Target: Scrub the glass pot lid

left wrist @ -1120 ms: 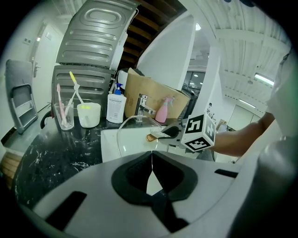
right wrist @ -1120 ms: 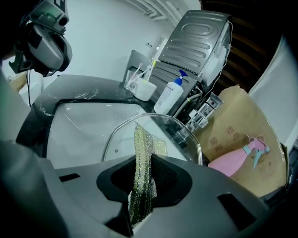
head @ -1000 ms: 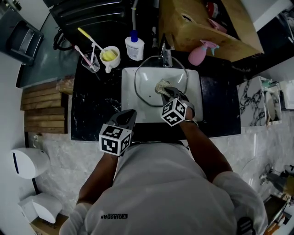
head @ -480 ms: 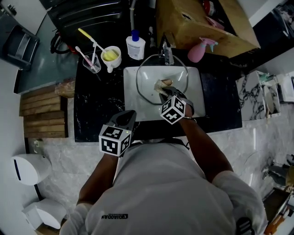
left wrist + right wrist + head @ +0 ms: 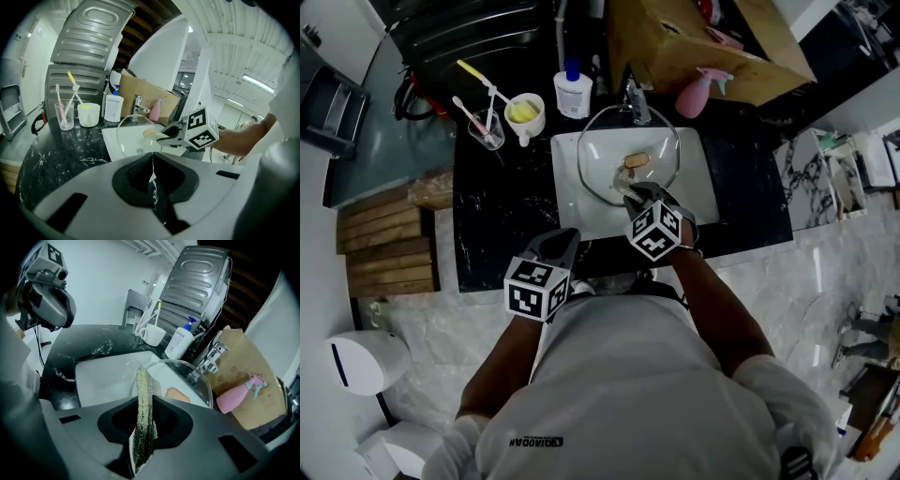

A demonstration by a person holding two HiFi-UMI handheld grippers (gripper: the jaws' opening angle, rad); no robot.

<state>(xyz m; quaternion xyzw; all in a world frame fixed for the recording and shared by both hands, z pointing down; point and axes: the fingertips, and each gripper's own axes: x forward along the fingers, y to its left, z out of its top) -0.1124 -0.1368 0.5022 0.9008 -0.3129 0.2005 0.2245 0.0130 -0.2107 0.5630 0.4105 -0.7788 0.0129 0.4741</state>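
The glass pot lid (image 5: 628, 155) lies in the white sink (image 5: 572, 202), its tan handle (image 5: 637, 160) facing up. My right gripper (image 5: 630, 193) hovers over the lid's near rim, shut on a greenish-yellow scrub pad (image 5: 143, 427) that sticks out past the jaws toward the lid (image 5: 187, 378). My left gripper (image 5: 562, 246) hangs over the counter's front edge, left of the sink, shut with nothing between its jaws. In the left gripper view the lid (image 5: 133, 133) shows with the right gripper (image 5: 164, 136) at its right side.
Behind the sink stand a faucet (image 5: 636, 105), a soap bottle (image 5: 573, 94), a mug (image 5: 525, 114), a cup of toothbrushes (image 5: 486, 129), a pink spray bottle (image 5: 698, 92) and a cardboard box (image 5: 703, 42). Black marble counter (image 5: 497, 206) surrounds the sink.
The right gripper has drawn the scrub pad back toward the lid's near rim, uncovering the tan handle. The left gripper has stayed put.
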